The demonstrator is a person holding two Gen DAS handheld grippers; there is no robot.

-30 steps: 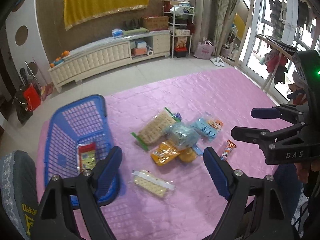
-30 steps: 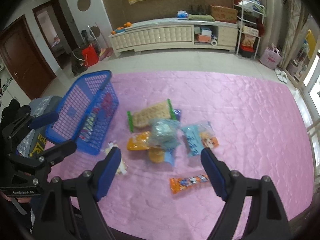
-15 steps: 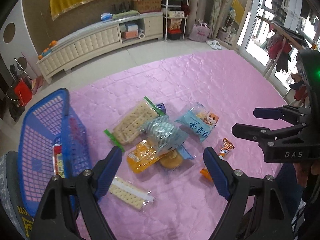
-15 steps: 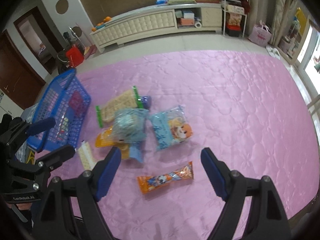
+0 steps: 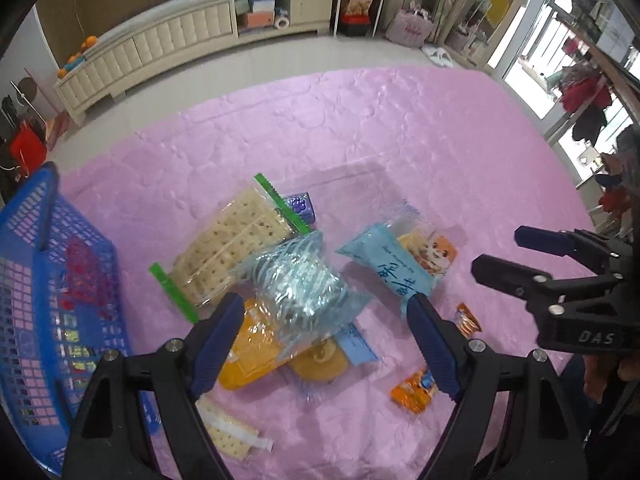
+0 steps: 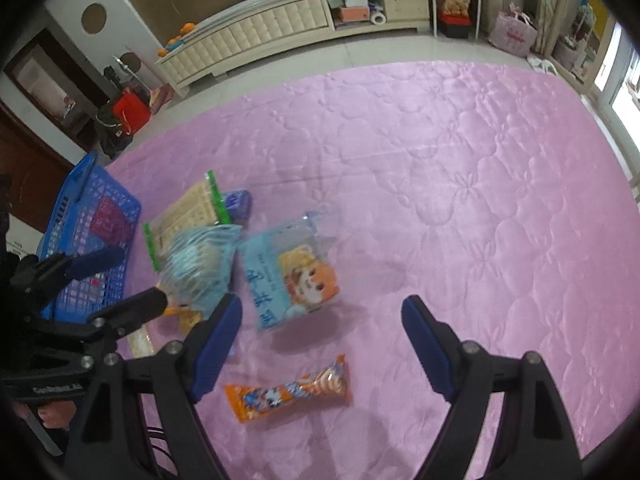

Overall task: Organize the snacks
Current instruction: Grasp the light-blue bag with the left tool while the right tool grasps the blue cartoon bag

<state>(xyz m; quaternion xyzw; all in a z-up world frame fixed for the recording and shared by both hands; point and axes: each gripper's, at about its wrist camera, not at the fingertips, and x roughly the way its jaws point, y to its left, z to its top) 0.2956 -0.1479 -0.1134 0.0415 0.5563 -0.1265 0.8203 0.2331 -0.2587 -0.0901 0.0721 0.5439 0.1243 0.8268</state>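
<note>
Snacks lie heaped on a pink quilted mat (image 5: 400, 128). My left gripper (image 5: 326, 312) hangs open over a crumpled clear-blue packet (image 5: 298, 284) that lies on an orange packet (image 5: 248, 344). Beside them are a cracker pack with green ends (image 5: 228, 248), a light blue cartoon packet (image 5: 400, 264) and a small cracker pack (image 5: 228, 436). My right gripper (image 6: 320, 308) is open above the mat, between the cartoon packet (image 6: 288, 280) and an orange stick packet (image 6: 292, 390). Neither holds anything. The blue basket (image 5: 48, 300) stands at the left with a red packet inside.
A small purple packet (image 5: 300, 206) lies behind the crackers. A cream low cabinet (image 5: 180, 44) runs along the far wall beyond tiled floor. A red bag (image 6: 130, 112) stands far left, a clothes rack (image 5: 584, 92) at the right. The mat's right half (image 6: 480, 200) is bare.
Both grippers have come down and forward toward the snack pile, which now looms larger. The basket has slid to the left edge of both views. Jaw widths look unchanged.
</note>
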